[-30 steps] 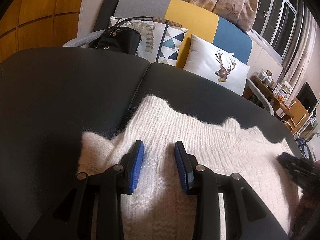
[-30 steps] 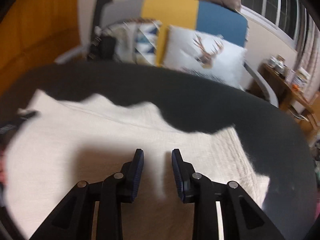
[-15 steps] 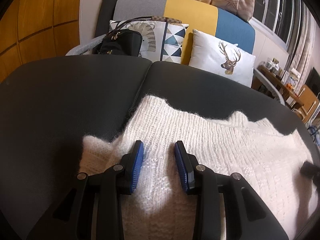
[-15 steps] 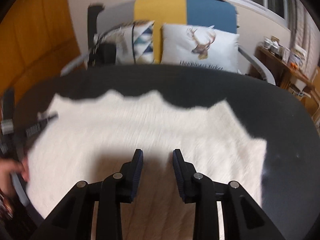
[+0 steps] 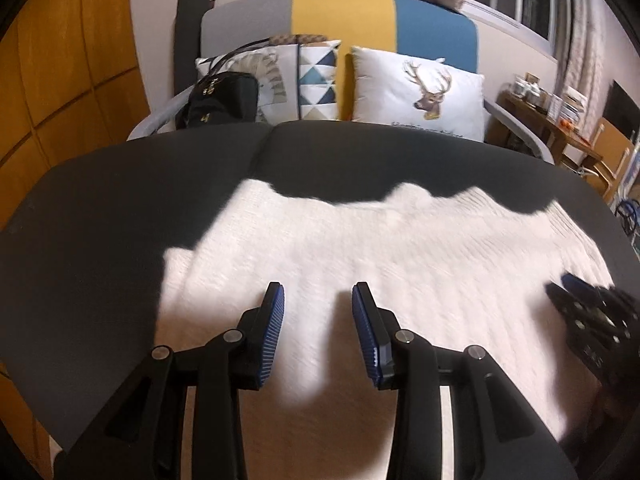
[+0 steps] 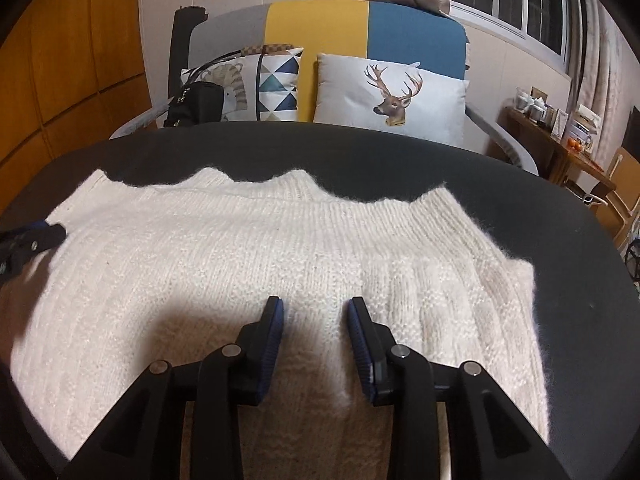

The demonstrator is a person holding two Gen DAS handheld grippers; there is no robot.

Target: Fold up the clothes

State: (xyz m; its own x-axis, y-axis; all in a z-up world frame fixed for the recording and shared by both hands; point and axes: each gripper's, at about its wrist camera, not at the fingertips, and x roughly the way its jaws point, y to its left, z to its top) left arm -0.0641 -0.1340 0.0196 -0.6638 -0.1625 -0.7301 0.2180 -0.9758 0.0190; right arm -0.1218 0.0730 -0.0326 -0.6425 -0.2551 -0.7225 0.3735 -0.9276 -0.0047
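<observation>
White sweater (image 6: 256, 276) lies flat on the dark cushion (image 6: 460, 172), near edge cut off. Left gripper (image 5: 318, 294) and right gripper (image 6: 314, 306) both gape, probably hovering; left view's blurry.

The white sweater (image 5: 360, 248) is smeared by motion blur in the left wrist view, its knit unreadable, and its near hem runs off at 6 o'clock in both views. The right gripper (image 5: 576, 292) shows only partly at 3 o'clock (its jaws unclear there). Shelf clutter (image 6: 560, 116) at 2 o'clock is too small to identify.
</observation>
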